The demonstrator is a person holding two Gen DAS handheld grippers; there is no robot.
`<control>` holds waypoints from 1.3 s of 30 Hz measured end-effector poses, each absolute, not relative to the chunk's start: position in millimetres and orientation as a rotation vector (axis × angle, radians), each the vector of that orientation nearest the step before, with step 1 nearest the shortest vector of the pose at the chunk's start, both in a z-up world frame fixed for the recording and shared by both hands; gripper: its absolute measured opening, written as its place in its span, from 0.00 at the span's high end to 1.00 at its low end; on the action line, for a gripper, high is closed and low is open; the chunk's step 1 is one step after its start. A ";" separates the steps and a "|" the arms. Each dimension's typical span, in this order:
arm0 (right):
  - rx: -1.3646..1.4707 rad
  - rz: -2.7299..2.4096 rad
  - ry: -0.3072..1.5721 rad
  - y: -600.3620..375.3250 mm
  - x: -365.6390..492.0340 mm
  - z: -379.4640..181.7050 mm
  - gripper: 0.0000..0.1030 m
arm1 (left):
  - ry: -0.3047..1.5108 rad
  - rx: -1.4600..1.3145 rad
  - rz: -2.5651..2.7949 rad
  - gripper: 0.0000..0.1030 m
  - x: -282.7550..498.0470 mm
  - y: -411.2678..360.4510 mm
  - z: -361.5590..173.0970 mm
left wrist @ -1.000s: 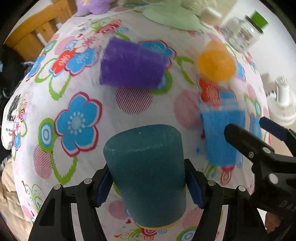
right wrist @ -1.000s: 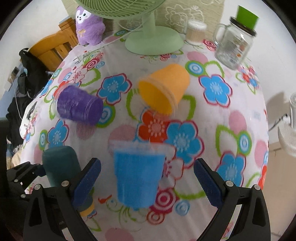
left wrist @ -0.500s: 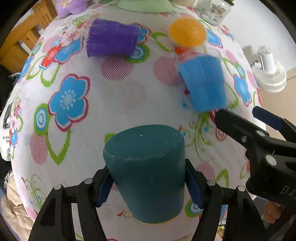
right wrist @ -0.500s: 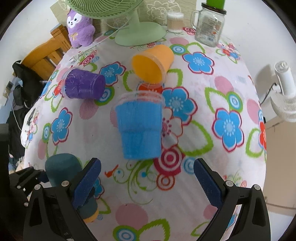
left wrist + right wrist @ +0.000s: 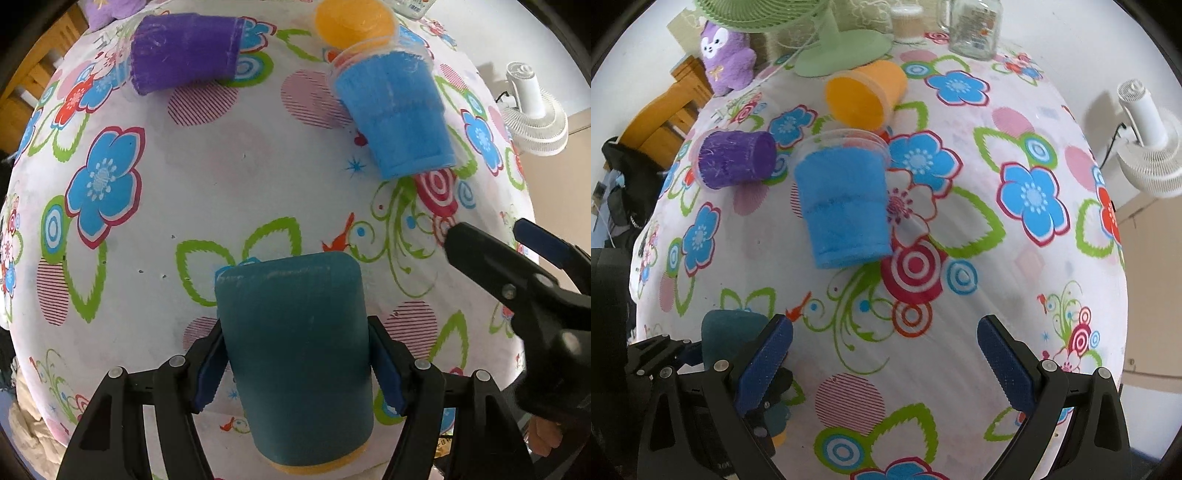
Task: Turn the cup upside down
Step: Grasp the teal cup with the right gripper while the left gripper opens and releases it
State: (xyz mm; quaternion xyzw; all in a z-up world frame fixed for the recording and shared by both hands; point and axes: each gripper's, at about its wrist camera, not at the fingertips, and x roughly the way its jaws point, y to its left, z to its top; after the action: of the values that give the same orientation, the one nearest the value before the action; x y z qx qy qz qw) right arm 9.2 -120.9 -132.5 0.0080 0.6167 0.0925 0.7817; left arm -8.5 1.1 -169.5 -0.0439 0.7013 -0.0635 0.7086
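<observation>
A: Left wrist view first: the left gripper (image 5: 295, 365) has its jaws closed on the sides of the teal cup (image 5: 295, 354), closed base toward the camera's far side, a yellowish rim showing at the near end. It hangs above the near edge of the flowered surface (image 5: 229, 177).

B: So which step is this?

A: My guess is that the cup is gripped and mid-turn, not yet put down. Next, I'd say, it needs rotating until the mouth faces down, then lowering onto a bare patch of cloth and letting go.

B: And the other hand?

A: The right gripper (image 5: 884, 356) has its jaws spread wide and holds nothing, hovering over the cloth on the near side of the blue cup (image 5: 844, 206).

B: Count them for me.

A: Four cups: teal in the jaws, then blue, a purple cup (image 5: 737, 158) and an orange cup (image 5: 866, 94), those three lying on their sides. The blue and orange ones lie close together; whether they touch I cannot tell. Two grippers.
</observation>
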 end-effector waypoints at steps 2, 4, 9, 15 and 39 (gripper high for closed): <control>0.021 0.194 1.335 -122.5 8.2 -133.7 0.02 | 1.560 -0.080 -0.130 0.17 -8.9 3.6 -170.4; 0.024 0.188 1.339 -123.1 6.8 -134.5 0.02 | 1.552 -0.078 -0.144 0.15 -11.5 8.1 -166.9; 0.048 0.190 1.331 -119.6 2.8 -127.2 0.02 | 1.518 -0.087 -0.164 0.08 -16.6 20.5 -149.0; 0.054 0.172 1.296 -108.3 -3.2 -105.2 0.02 | 1.460 -0.025 -0.178 0.04 -30.3 45.0 -110.7; 0.071 0.110 1.324 -32.1 -42.2 -92.8 0.02 | 1.355 0.085 -0.151 0.13 -57.0 110.4 -105.5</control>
State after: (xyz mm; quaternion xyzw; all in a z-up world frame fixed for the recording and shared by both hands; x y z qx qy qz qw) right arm -42.2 -32.1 -92.8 0.0331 0.6143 0.0512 0.7867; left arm -57.0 110.4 -105.5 0.0394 0.6259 -0.0696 0.7758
